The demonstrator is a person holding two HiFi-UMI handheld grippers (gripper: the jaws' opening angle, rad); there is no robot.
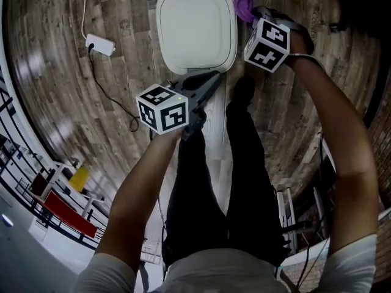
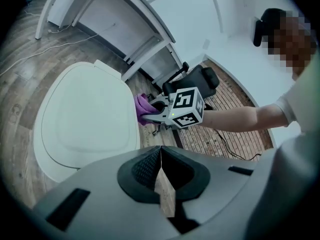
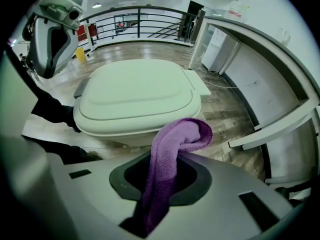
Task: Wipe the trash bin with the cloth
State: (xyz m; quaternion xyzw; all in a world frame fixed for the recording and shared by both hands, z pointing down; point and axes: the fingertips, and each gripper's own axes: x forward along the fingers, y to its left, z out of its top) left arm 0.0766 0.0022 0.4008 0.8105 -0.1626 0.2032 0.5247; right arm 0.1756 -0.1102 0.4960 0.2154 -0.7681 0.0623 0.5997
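Person standing over a white trash bin [image 1: 195, 26], a gripper in each hand.
Right gripper [image 3: 165, 181] clamps a purple cloth [image 3: 172, 149], which pokes out past its jaws beside the bin's 2 o'clock edge. Left gripper [image 2: 161, 171], jaws together and empty, hovers at the bin's 6 o'clock.

I count one trash bin [image 1: 195, 23], one cloth [image 3: 175, 139], one power strip [image 1: 99, 44], and two grippers: my left gripper [image 2: 161, 154] and right gripper [image 3: 167, 166].
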